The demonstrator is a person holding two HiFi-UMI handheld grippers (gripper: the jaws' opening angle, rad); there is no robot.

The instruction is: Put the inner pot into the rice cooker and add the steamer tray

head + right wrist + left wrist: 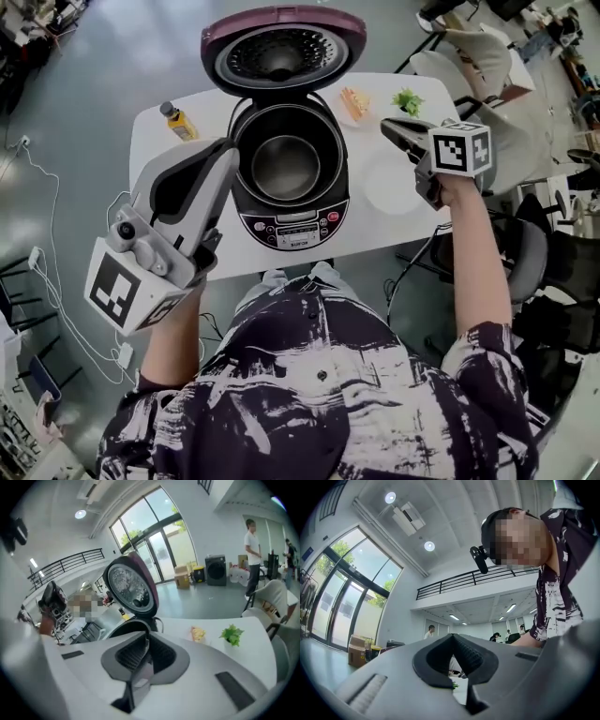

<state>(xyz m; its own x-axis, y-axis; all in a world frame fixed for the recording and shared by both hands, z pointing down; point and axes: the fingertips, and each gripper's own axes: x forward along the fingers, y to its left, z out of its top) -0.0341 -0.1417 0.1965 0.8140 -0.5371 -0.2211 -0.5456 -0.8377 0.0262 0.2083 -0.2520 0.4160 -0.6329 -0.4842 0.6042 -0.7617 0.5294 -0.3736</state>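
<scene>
The inner pot (286, 167) already sits inside the rice cooker (292, 223) at the middle of the table (155, 127), with the lid (281, 42) standing open at the far side. Both tools are off the table and empty. The left gripper (228, 150), near-left of the cooker, has its jaws closed together on nothing. The right gripper (390, 127), to the cooker's right, is pinched just as narrow. The steamer tray (392, 183) is, I judge, the pale round shape on the table just right of the cooker, though white on white leaves that unsure.

Likely risks:
- The 2 jaws of the grasping tool must open first, or they will only shove the tray.
- Its thin rim could slip free and settle tilted on the pot.
- A wide swing could knock the plant (408, 99) or snack (354, 101) at far right.
</scene>
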